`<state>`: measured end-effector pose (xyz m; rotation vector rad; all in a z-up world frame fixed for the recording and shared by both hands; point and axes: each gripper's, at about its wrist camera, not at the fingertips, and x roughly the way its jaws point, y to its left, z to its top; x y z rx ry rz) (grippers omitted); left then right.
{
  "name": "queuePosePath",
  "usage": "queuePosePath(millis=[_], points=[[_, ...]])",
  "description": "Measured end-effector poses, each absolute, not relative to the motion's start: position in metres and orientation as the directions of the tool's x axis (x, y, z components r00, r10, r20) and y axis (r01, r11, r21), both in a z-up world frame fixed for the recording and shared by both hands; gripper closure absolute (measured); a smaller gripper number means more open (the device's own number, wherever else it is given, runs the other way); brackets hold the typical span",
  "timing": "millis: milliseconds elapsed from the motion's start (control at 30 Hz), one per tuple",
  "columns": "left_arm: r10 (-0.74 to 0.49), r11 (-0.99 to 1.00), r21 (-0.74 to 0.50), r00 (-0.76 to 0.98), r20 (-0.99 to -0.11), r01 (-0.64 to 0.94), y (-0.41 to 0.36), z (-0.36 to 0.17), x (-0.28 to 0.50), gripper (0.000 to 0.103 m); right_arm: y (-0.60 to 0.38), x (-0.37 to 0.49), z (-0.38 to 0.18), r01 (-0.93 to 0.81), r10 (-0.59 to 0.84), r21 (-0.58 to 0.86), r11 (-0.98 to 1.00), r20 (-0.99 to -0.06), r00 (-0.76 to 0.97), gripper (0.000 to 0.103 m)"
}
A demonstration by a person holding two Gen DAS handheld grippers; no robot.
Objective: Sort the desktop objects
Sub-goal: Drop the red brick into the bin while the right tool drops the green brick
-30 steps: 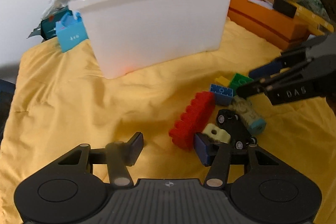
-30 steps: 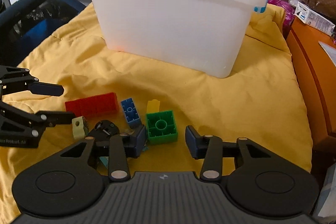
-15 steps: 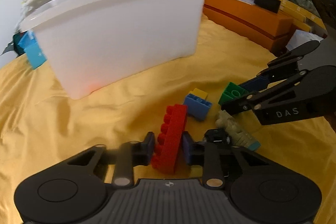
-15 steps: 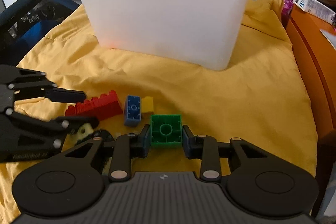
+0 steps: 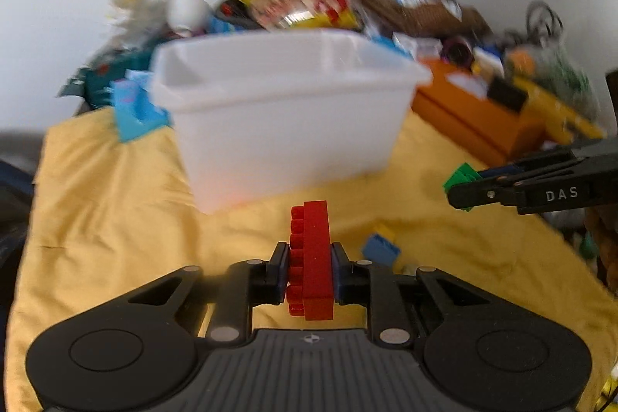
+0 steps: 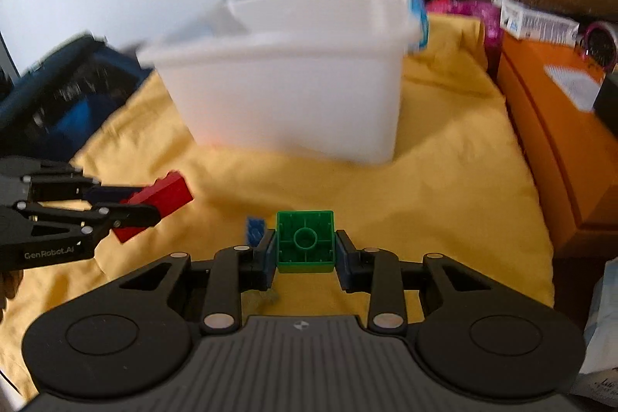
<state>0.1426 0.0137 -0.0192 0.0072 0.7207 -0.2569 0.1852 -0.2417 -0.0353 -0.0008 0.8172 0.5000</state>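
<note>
Our left gripper (image 5: 309, 271) had just closed on the red brick (image 5: 312, 257), grasping it. Our right gripper (image 6: 306, 251) clasped the green block (image 6: 305, 237) near the white bin (image 6: 286, 95)

A yellow cloth (image 6: 444, 180) carries a white bin (image 6: 293, 95) and loose bricks (image 5: 380, 248).

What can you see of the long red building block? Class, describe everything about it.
The long red building block looks like glossy moulded plastic, with one row of round studs along its side. It is lifted clear of the yellow cloth, turned on edge, pointing towards the white tub. The jaws of the left gripper clamp its flat faces near one end; nothing else touches it.
</note>
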Motion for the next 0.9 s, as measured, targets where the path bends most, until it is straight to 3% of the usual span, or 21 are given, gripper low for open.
queuePosePath(millis=[433,900], points=[[-0.176,0.984,-0.105,0.816,-0.55,0.141,0.039,0.077,0.202,0.078,-0.228,0.237,0.061,-0.449,0.5,0.239,0.861,-0.561,0.66,0.069],[-0.159,0.987,-0.128,0.78,-0.606,0.101,0.05,0.105,0.27,0.078,-0.227,0.306,0.092,-0.39,0.447,0.231,0.891,-0.597,0.667,0.069]])
